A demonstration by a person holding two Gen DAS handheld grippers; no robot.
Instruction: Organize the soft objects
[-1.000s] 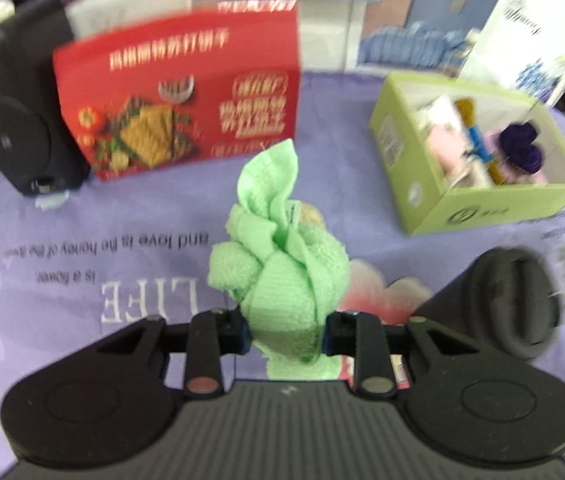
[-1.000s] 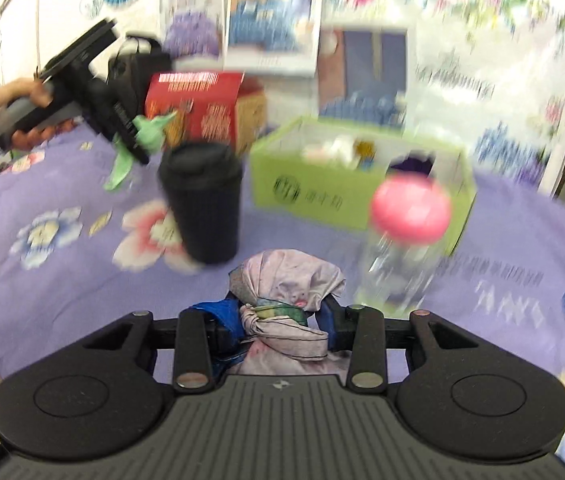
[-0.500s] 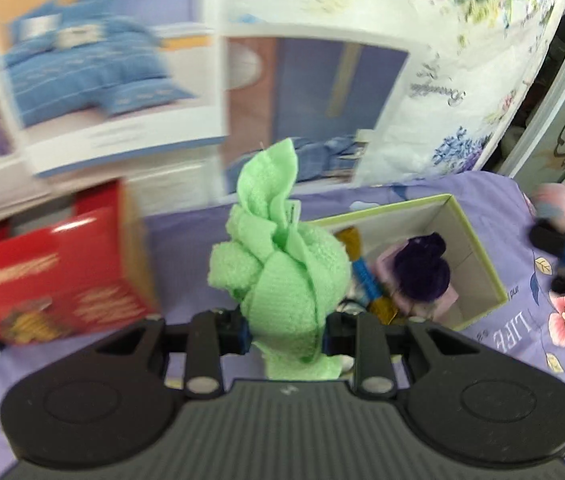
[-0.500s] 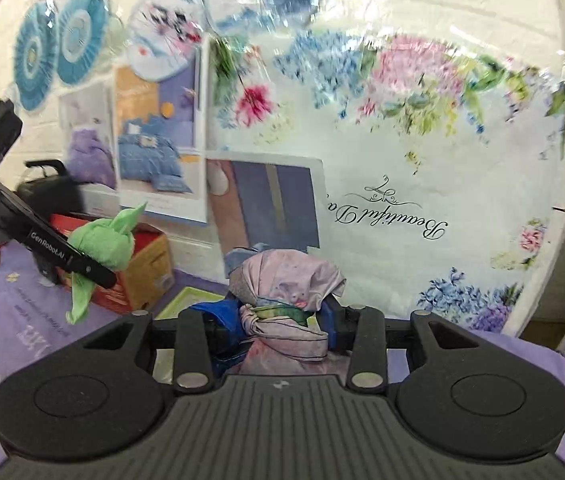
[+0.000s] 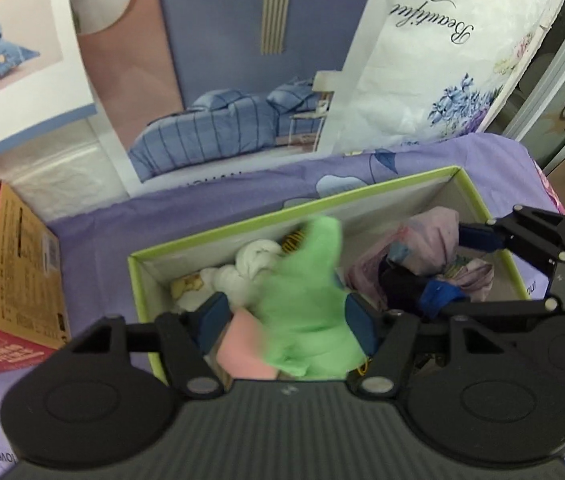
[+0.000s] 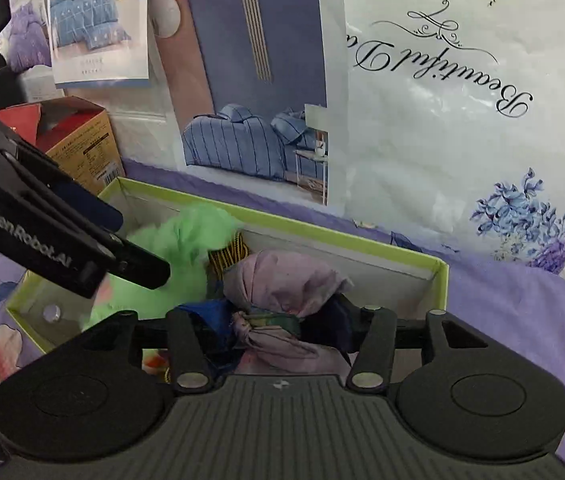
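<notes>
A: Change since a second ago: both bundles were carried clamped above the purple floral tablecloth (image 5: 210,216). Now both grippers sit over the green box (image 5: 294,210), and both sets of jaws have just been opening.

B: Left side?

A: Left gripper (image 5: 288,322) stands apart. The green towel bundle (image 5: 308,300) is blurred and sits between the blue pads, which no longer pinch it. It looks to be dropping into the box, over a pink cloth (image 5: 242,344) and a white knotted cloth (image 5: 250,264).

B: Right side?

A: Right gripper (image 6: 282,328), jaws parted as well. The lilac knotted cloth (image 6: 282,280) is between them, its tied waist level with the pads. The left pad looks near the knot; whether either pad presses I can't tell for sure, though the gap on the far side reads as slack.

B: Meaning for the task?

A: Judgement: this is the release step, two soft items going in at once. From the left wrist view the lilac cloth is already inside the box walls, toward the right end, green bundle mid-box. The red carton (image 5: 6,288) stands clear to the left.
</notes>
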